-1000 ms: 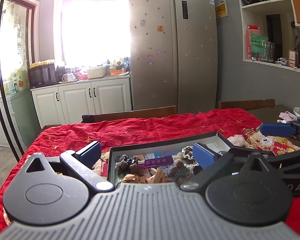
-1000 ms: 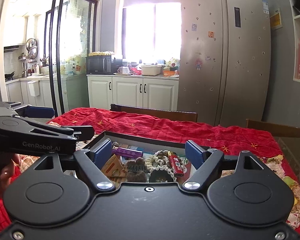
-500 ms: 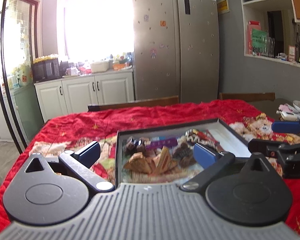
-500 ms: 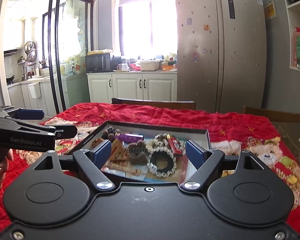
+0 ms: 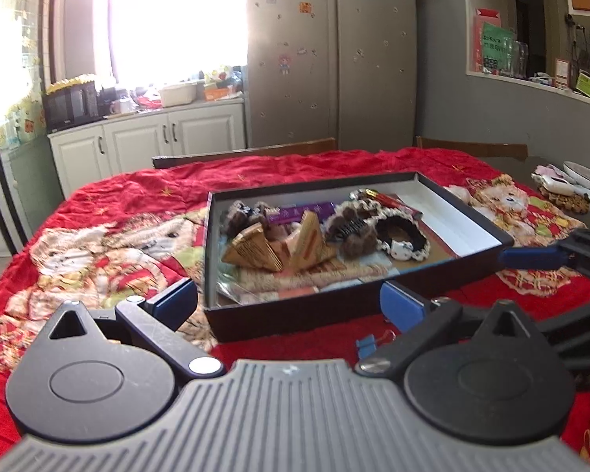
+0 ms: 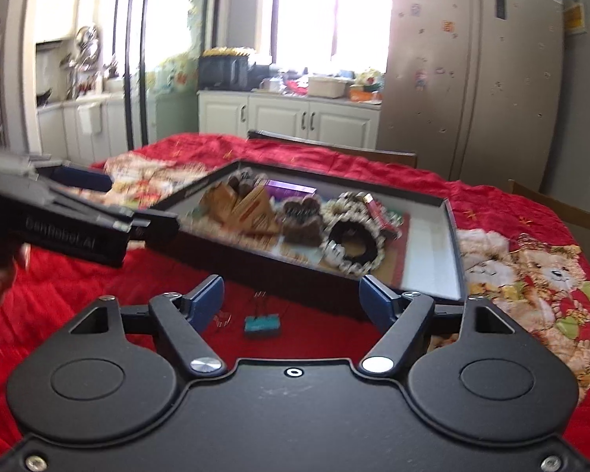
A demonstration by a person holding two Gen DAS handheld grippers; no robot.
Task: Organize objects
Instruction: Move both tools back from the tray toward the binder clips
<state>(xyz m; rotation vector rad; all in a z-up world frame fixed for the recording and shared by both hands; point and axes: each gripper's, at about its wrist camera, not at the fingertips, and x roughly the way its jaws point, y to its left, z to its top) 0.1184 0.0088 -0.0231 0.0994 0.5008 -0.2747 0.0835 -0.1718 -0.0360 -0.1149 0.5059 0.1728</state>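
A shallow black box (image 5: 358,303) is sitting on the red patterned cloth (image 5: 129,196), crowded at its left with wooden combs (image 5: 271,244), a purple stick (image 5: 299,211), a furry brown hair claw (image 5: 352,232), a black scrunchie (image 5: 403,234) and a red tube (image 5: 397,201); its right end is showing bare white lining. Just in front of its near wall, a small teal binder clip (image 6: 262,325) is lying on the cloth. The right gripper (image 6: 291,306) is hovering above that clip, fingers spread wide, holding nothing. The left gripper (image 5: 289,306) is facing the box's near wall, likewise gaping and empty
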